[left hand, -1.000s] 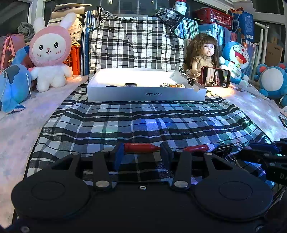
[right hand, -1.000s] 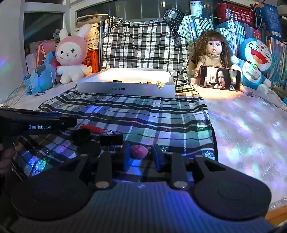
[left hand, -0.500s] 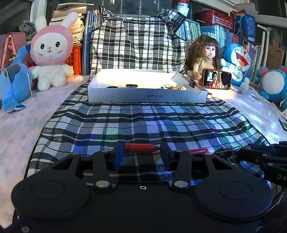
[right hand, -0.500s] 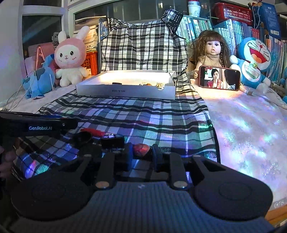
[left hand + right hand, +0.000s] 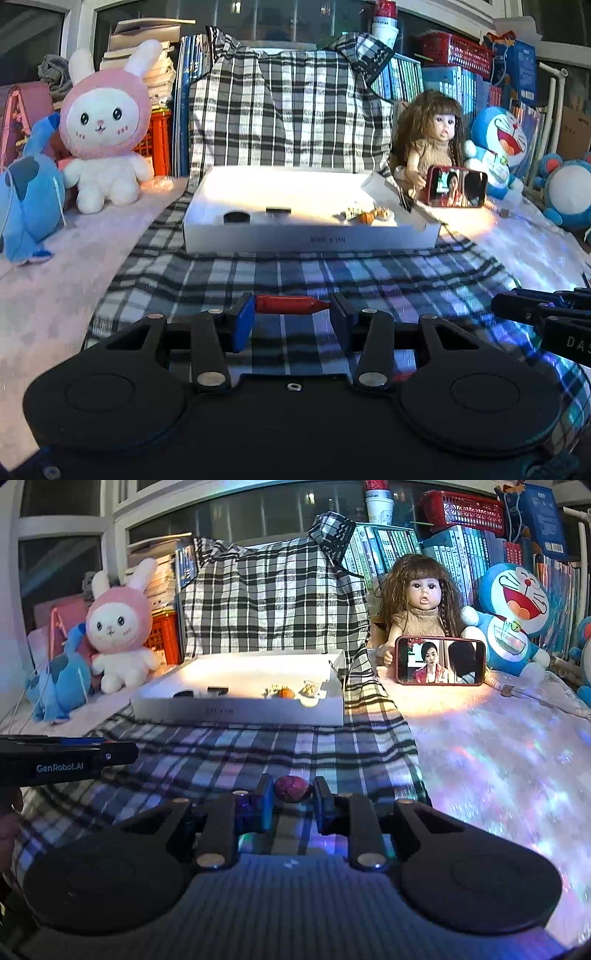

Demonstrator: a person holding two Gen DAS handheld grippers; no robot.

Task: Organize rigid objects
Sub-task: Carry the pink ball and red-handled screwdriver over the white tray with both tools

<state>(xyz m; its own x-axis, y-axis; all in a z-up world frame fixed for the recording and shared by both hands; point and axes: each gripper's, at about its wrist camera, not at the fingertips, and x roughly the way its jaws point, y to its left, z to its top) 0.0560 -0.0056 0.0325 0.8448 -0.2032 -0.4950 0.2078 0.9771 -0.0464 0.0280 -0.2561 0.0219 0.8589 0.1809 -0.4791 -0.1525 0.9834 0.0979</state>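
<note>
A shallow white box [image 5: 310, 236] sits open at the far end of a black-and-white plaid cloth [image 5: 295, 273], holding two dark round pieces at its left and a cluster of small orange and pale trinkets toward its right. Nearer the cameras than the box, the left gripper [image 5: 291, 314] pinches a red, pointed stick-like object [image 5: 291, 304] end to end between its blue pads, the object lying crosswise above the cloth. The right gripper [image 5: 293, 801] is pressed onto a small, mottled reddish egg-shaped object [image 5: 291, 788], pinched between its pads on the near side of the box, over the cloth's right part.

A second earlier the egg-shaped piece lay on the cloth between pads that stood apart from it; they have since closed on it and carried it clear of the fabric. The red stick has likewise risen, and a black clip seen beside the right gripper then is gone from view. The box looms larger in both views.

Both grippers tilt gently downward toward the box. The left gripper's black body [image 5: 66, 762] juts in at the left edge of the right wrist view, a fingertip showing below it.
</note>
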